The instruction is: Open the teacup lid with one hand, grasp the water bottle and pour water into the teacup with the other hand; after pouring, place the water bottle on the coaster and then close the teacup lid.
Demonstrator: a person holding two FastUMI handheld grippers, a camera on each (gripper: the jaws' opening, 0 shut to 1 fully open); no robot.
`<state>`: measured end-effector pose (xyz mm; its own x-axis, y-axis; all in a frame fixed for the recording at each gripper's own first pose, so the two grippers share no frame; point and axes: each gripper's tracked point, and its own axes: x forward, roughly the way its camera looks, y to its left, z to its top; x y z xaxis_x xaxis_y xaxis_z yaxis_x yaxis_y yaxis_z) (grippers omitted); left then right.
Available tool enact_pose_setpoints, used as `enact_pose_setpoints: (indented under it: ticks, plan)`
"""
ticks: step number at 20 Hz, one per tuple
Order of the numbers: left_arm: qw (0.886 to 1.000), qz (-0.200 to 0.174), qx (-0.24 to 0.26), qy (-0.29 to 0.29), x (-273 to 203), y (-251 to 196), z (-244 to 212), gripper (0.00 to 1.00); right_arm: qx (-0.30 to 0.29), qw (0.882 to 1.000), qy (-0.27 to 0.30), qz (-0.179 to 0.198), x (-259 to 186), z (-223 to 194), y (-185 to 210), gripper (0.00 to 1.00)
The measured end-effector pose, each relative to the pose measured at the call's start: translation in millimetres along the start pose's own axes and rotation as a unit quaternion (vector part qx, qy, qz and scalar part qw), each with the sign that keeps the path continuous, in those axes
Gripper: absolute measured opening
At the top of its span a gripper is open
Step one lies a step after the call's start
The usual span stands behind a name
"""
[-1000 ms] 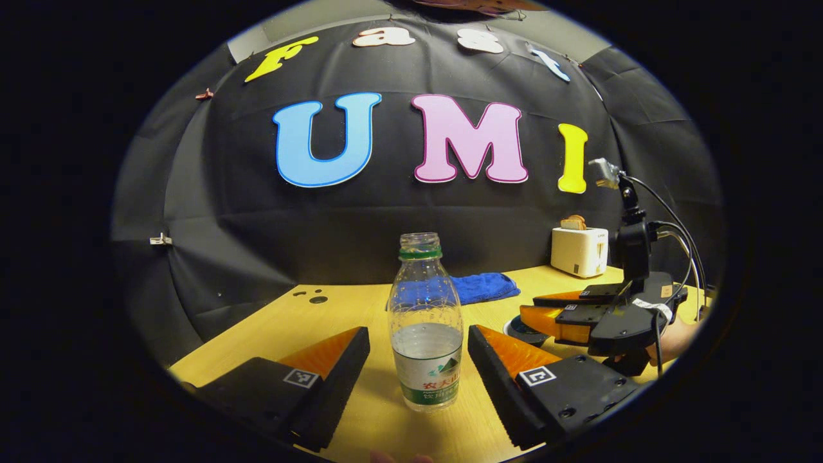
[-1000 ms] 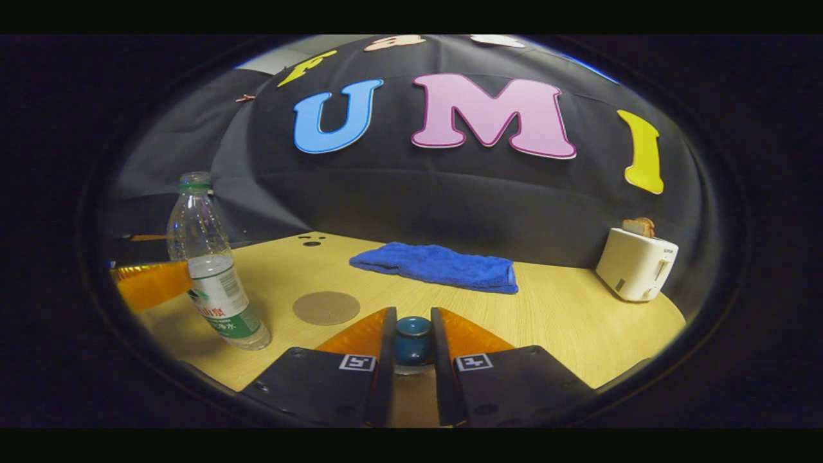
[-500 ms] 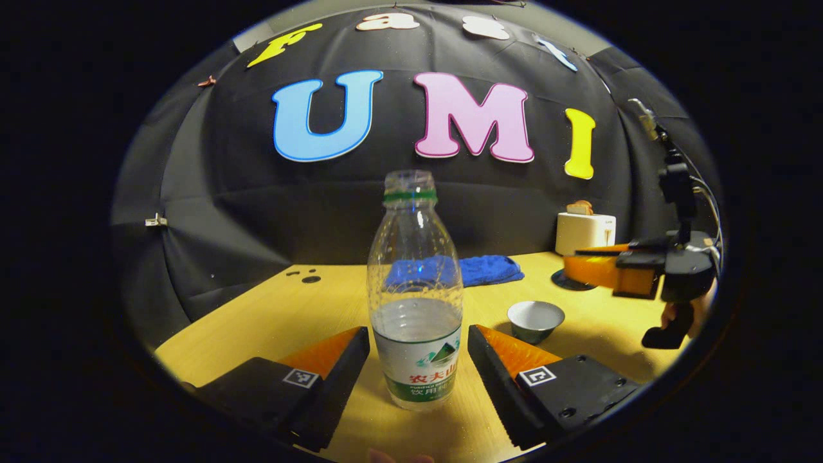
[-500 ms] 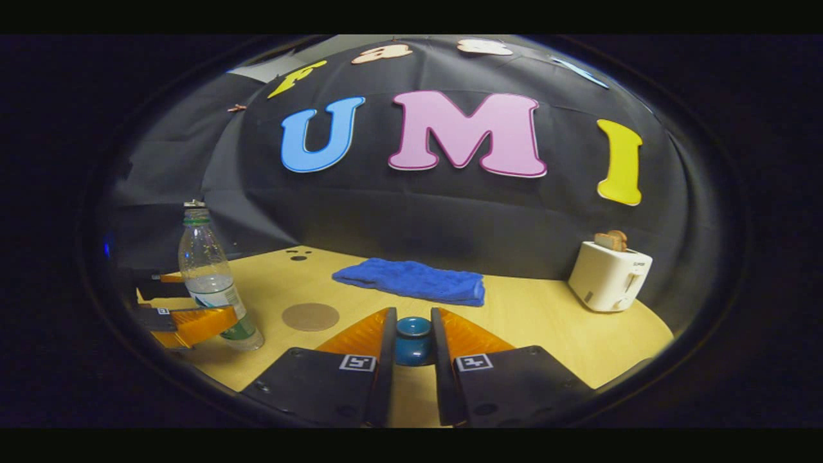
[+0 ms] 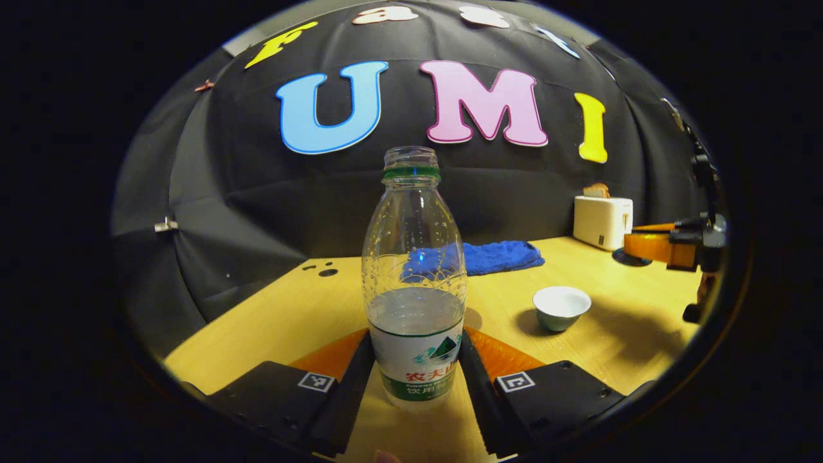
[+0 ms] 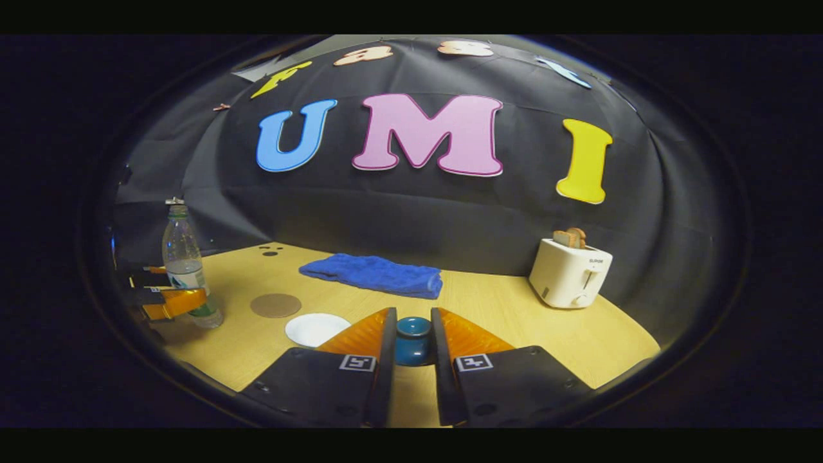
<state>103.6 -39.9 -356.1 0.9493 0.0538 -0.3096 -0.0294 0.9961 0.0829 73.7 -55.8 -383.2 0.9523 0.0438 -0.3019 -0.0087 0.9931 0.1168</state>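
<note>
The thin, uncapped water bottle (image 5: 415,283), half full and crushable, is clenched low at its label by the left gripper (image 5: 415,376); the teacup lid (image 6: 413,337) is gripped by the right gripper (image 6: 411,347).

Your left hand-held gripper (image 5: 416,370) has the bottle (image 5: 415,283) upright between its fingers on the table (image 5: 283,315). In that view the cup (image 5: 561,307) stands to the bottle's right, the cloth (image 5: 498,256) behind it, the toaster (image 5: 602,220) at the far right. Your right hand-held gripper (image 6: 413,341) holds the lid (image 6: 413,339) above the table. In its view the coaster (image 6: 275,305) lies between bottle and cloth, the cup just nearer than the coaster.
</note>
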Motion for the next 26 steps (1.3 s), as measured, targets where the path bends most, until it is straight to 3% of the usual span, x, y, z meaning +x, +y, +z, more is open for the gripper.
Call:
enact_pose_setpoints:
  ticks: [2, 5, 6, 7, 9, 15, 17, 18, 19, 20, 22, 26]
  plan:
    - [0.997, 0.014, 0.072, -0.005, 2, 8, 9, 0.76, -0.003, 1.0, 0.001, -0.001, -4, -1, -5, 0.35]
    - [0.981, 0.03, 0.191, -0.013, 13, 12, 26, 0.76, -0.01, 1.0, -0.002, -0.002, -8, 0, -14, 0.3]
    - [0.975, 0.029, 0.219, -0.011, 15, 13, 26, 0.76, -0.012, 1.0, -0.004, -0.001, -8, 2, -17, 0.25]
    - [0.971, 0.028, 0.238, -0.006, 20, 10, 25, 0.76, -0.015, 1.0, -0.006, -0.001, -8, 2, -19, 0.3]
    - [0.96, 0.02, 0.279, 0.005, 29, 3, 23, 0.76, -0.016, 1.0, -0.008, -0.002, -9, 2, -26, 0.3]
    - [0.906, 0.021, 0.423, 0.001, 47, -10, 27, 0.75, -0.014, 1.0, -0.014, -0.005, -11, -2, -42, 0.3]
    - [0.873, 0.029, 0.487, -0.011, 53, -13, 34, 0.75, -0.013, 1.0, -0.019, -0.007, -12, -2, -48, 0.3]
    - [0.855, 0.033, 0.518, -0.018, 51, -16, 35, 0.75, -0.012, 1.0, -0.018, -0.007, -12, -4, -51, 0.35]
    - [0.843, 0.032, 0.536, -0.022, 53, -19, 36, 0.75, -0.01, 1.0, -0.019, -0.007, -11, -5, -53, 0.3]
    - [0.838, 0.03, 0.545, -0.022, 54, -19, 35, 0.75, -0.007, 1.0, -0.019, -0.007, -11, -7, -56, 0.35]
    - [0.828, 0.025, 0.559, -0.016, 58, -22, 30, 0.75, -0.006, 1.0, -0.02, -0.006, -12, -10, -59, 0.35]
    - [0.793, 0.059, 0.606, -0.016, 67, -20, 39, 0.75, -0.006, 1.0, -0.023, 0.001, -12, -12, -66, 0.35]
